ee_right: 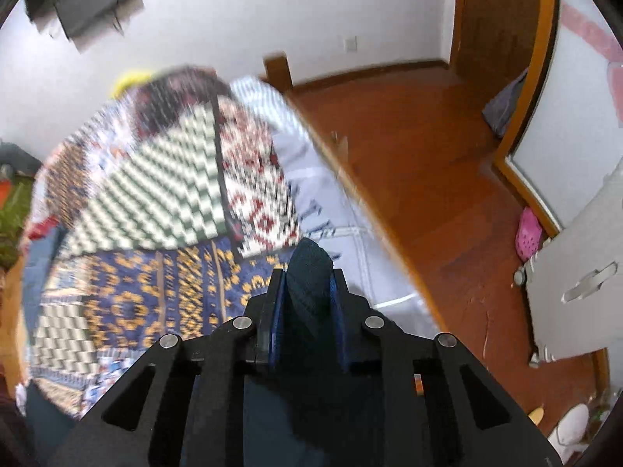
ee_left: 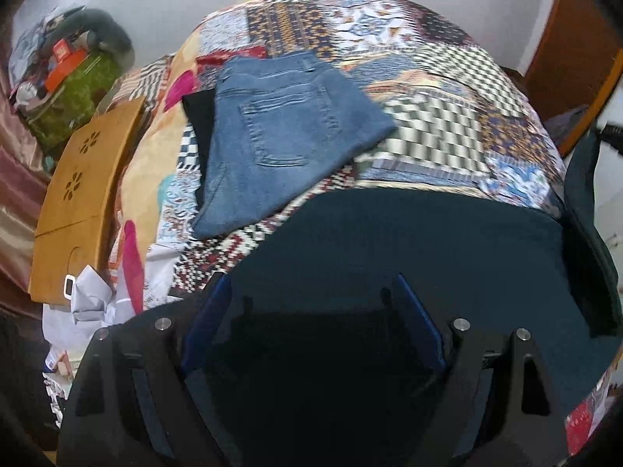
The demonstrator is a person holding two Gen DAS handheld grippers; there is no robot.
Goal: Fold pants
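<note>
Dark pants (ee_left: 409, 241) on bed's (ee_left: 428, 116) near edge; your right claw (ee_right: 309, 272) pinches them for folding; left claw (ee_left: 311, 311) spread.

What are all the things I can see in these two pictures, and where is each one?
Dark pants: one, dark teal, spread on the bed's near part, a bunch of it pinched in the right gripper.
Folded jeans: one, blue, on the bed beyond them.
Black garment: one, partly under the jeans.
Bedspread: one, multicoloured patchwork, covering the bed.
Wooden board: one, tan, at the bed's left edge.
Pink shoe: one, on the wooden floor.
Left gripper: black with blue pads, open over the dark pants.
Right gripper: black with blue pads, shut on fabric.
</note>
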